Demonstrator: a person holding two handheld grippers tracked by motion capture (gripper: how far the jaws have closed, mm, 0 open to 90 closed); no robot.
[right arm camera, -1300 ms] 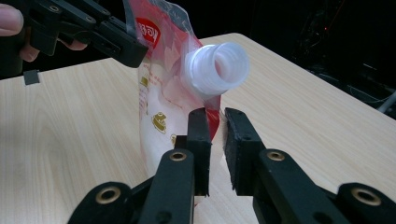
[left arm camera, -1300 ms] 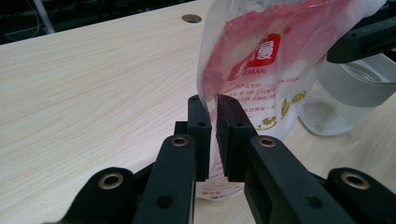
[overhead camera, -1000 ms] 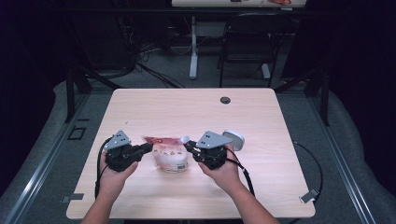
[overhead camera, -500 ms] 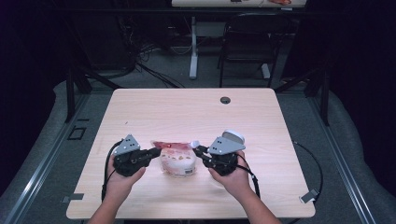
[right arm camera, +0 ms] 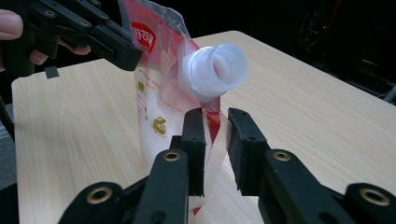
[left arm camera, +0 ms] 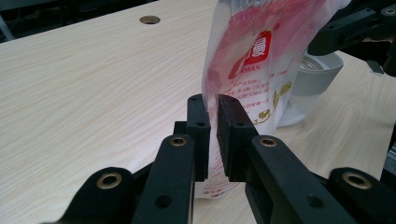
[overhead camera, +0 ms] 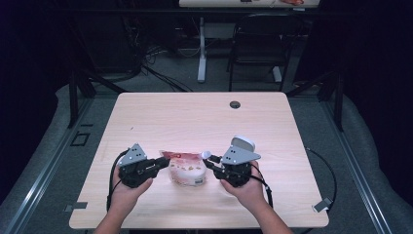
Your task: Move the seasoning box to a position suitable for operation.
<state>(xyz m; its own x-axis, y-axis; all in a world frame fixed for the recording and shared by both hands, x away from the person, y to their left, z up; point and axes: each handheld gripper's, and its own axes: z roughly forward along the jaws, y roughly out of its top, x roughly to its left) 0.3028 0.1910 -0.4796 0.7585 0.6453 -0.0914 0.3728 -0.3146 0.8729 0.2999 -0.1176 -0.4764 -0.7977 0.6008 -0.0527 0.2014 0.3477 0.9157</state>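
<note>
I see a dark room around the rig, with grey carpet (overhead camera: 58, 126) underfoot, a black chair (overhead camera: 258, 46) and the white leg of a second table (overhead camera: 201, 48) at the far side, and loose cables (overhead camera: 160, 53) on the floor there. The counter (overhead camera: 195, 117) is a pale wood-grain top with a small round cable hole (overhead camera: 235, 104) near its far edge; most of it lies bare. At the near middle stands a clear pouch (overhead camera: 186, 168) printed in red, with a white screw spout (right arm camera: 215, 69) near its top right corner. A white-lidded jar (left arm camera: 312, 77) sits just behind the pouch, to its right. My left hand-held gripper (overhead camera: 164, 161) has the pouch's left edge between its jaws, which have just been easing apart; a thin gap shows beside the film. My right hand-held gripper (overhead camera: 208, 163) stands spread around the right edge below the spout, its jaws just having widened, one pad clear of the film.
</note>
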